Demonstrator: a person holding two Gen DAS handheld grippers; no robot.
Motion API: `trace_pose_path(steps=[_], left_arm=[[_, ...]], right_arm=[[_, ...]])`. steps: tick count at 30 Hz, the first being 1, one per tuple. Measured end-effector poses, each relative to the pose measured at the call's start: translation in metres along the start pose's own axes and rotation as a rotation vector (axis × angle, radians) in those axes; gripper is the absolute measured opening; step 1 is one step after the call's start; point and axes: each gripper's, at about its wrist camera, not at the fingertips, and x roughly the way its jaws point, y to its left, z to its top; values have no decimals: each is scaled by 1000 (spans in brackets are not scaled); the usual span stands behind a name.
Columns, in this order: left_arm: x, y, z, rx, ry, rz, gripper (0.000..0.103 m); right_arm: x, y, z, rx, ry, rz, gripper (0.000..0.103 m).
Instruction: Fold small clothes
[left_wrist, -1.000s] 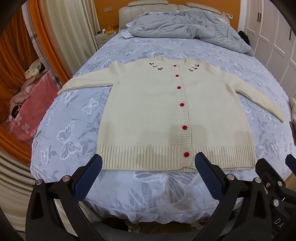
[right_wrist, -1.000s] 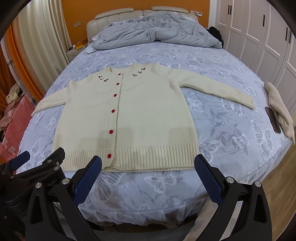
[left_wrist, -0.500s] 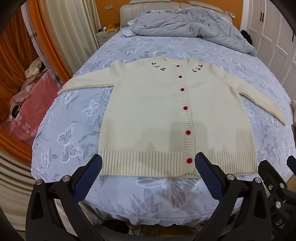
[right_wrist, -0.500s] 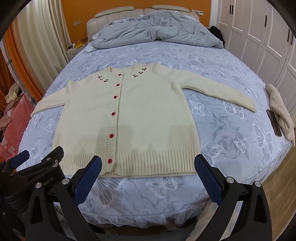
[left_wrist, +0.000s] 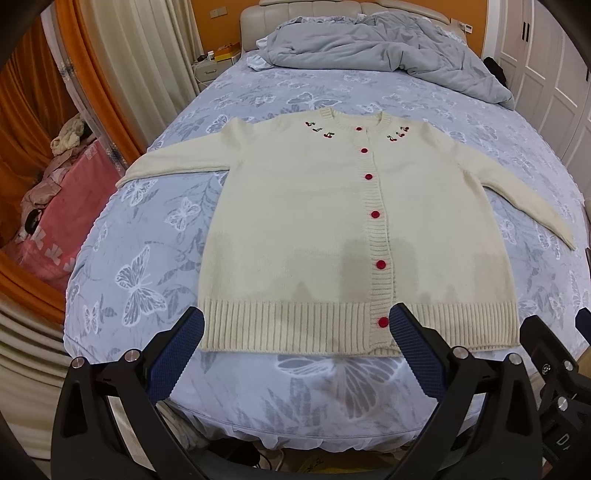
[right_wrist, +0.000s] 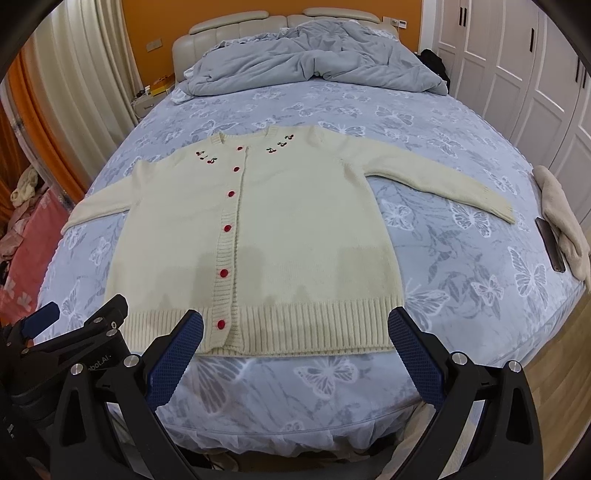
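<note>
While both tools hovered at the foot of the bed (left_wrist: 147, 229), the cream cardigan (left_wrist: 314, 236) lay flat and buttoned on the butterfly sheet, collar toward 12 o'clock, sleeves spread toward 9 and 3 o'clock. The left hand-held gripper (left_wrist: 295, 350) stood with jaws wide apart over the ribbed hem, holding nothing; the right hand-held gripper (right_wrist: 295, 350) was likewise spread and empty. A grey duvet (right_wrist: 314, 59) lay bunched by the headboard.
</note>
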Motion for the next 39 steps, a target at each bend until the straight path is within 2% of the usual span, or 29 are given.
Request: trace_pose_path(steps=[31, 36, 39], left_arm=[[4, -2, 5, 6, 7, 5, 98], [20, 5, 8, -43, 58, -62, 98], [34, 15, 10, -97, 80, -97, 98]], right_arm=[[8, 0, 2, 10, 7, 8, 98], [34, -37, 9, 69, 21, 58, 98], [62, -100, 28, 172, 19, 24, 98]])
